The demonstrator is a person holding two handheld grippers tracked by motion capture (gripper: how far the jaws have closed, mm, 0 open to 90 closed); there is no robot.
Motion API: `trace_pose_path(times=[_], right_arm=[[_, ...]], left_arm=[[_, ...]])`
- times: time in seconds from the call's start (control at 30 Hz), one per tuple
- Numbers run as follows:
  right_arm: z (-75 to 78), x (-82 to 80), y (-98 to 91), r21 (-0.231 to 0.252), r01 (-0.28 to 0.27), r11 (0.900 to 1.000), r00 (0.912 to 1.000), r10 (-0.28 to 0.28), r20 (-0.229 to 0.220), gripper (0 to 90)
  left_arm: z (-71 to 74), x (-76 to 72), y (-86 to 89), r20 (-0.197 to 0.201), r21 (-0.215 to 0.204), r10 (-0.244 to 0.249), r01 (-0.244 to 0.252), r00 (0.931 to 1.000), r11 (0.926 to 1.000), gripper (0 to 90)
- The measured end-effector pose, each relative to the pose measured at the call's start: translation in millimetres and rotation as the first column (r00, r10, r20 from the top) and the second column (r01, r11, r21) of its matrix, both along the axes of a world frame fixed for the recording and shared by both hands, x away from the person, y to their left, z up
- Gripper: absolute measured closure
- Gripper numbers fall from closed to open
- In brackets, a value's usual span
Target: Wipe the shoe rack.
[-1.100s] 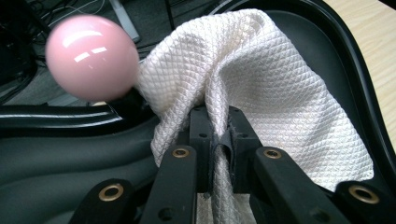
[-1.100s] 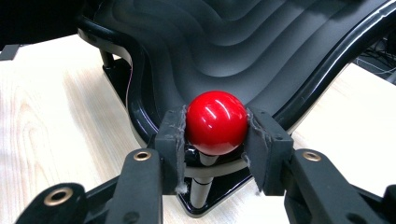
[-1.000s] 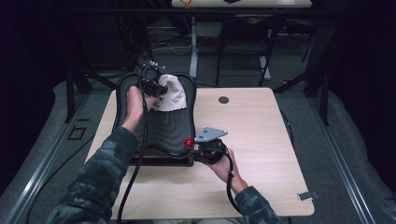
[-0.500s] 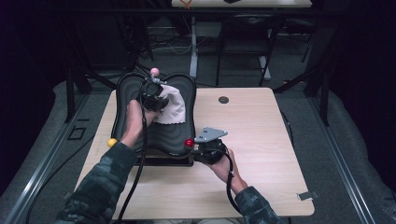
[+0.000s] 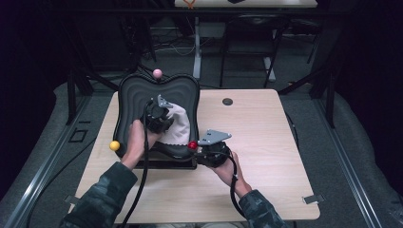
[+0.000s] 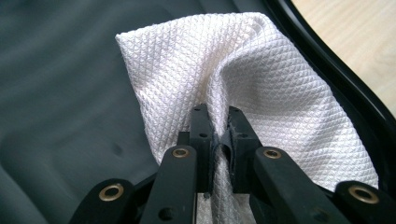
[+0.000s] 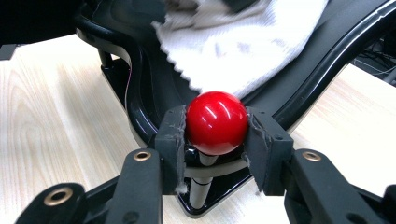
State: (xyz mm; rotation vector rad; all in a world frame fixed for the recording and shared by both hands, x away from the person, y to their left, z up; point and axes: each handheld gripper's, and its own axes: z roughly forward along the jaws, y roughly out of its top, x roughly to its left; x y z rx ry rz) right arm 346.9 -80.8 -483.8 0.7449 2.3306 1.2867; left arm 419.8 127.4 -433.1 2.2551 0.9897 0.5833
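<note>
A black ridged tray (image 5: 128, 102) is seen at the centre left of the high view, standing on a pale wooden table (image 5: 266, 142). One white waffle-weave cloth (image 5: 178, 126) lies on the tray's lower right part. The left gripper (image 5: 159, 116) is shut tight on a gathered fold of this cloth (image 6: 261, 88), the fabric being pinched between the jaws. The right gripper (image 5: 202, 149) is closed on a red ball (image 7: 216, 122) at the tray's lower right corner, the pads pressed against both sides of it; the ball is mounted on a short post. Three balls are counted on the tray's rim: red (image 5: 192, 145), yellow (image 5: 114, 145) at the lower left, pink (image 5: 157, 73) at the top. One small dark disc (image 5: 227, 101) is noted on the table to the upper right of the tray, well apart. Dark frames and cables are seen behind the table.
</note>
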Motion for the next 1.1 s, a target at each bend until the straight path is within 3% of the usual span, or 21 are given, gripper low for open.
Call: trace_pose_path(times=[0.53, 1.1], right_arm=[[-0.2, -0.2, 0.1, -0.004, 0.001, 1.0, 1.0, -0.001, 0.005, 59.9], [-0.1, -0.2, 0.2, -0.006, 0.001, 1.0, 1.0, -0.001, 0.004, 59.9]], left_arm=[[-17.7, -32.4, -1.8, 0.004, -0.002, -0.03, 0.03, 0.9996, 0.9996, 83.3], [1.3, 3.6, -9.1, 0.029, -0.002, -0.006, 0.006, 0.9996, 1.0, 83.3]])
